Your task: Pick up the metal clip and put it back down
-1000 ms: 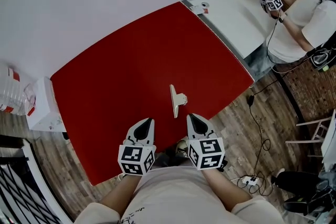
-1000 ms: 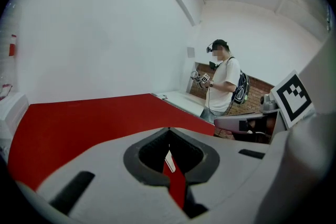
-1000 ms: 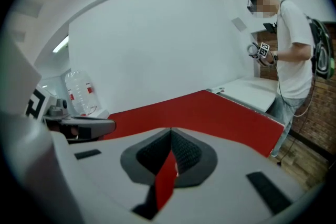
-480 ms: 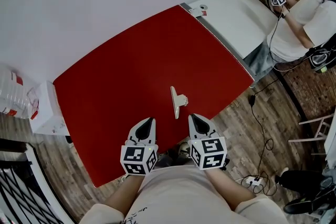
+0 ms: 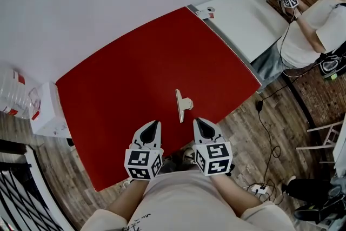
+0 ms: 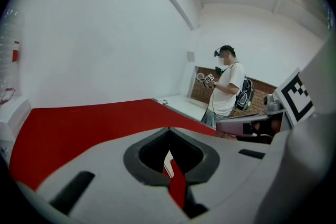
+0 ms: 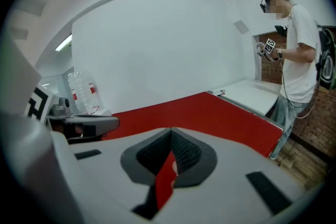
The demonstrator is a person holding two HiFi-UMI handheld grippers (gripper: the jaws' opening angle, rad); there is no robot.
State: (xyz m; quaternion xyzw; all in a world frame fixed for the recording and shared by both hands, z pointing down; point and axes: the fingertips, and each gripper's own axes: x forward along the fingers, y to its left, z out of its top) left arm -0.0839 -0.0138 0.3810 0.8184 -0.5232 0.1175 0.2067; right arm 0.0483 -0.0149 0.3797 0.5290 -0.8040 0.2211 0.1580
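Observation:
The metal clip (image 5: pixel 183 104) lies flat on the red table (image 5: pixel 135 78), near its front edge, with its long bar pointing away from me. My left gripper (image 5: pixel 155 123) hovers at the table's near edge, left of and below the clip, jaws together and empty. To the right, my right gripper (image 5: pixel 197 120) sits just below the clip, also shut with nothing in it. A sliver of the clip (image 6: pixel 167 161) shows through the gap of the left gripper (image 6: pixel 169 130). In the right gripper view, the right gripper (image 7: pixel 170 132) has its tips met over the red surface (image 7: pixel 199 110).
A white table (image 5: pixel 246 16) adjoins the red one at the far right. A person (image 5: pixel 316 21) stands beyond it with another gripper. A white box (image 5: pixel 46 111) and plastic bottles (image 5: pixel 11 96) sit left of the table. Cables (image 5: pixel 265 132) trail across the wooden floor.

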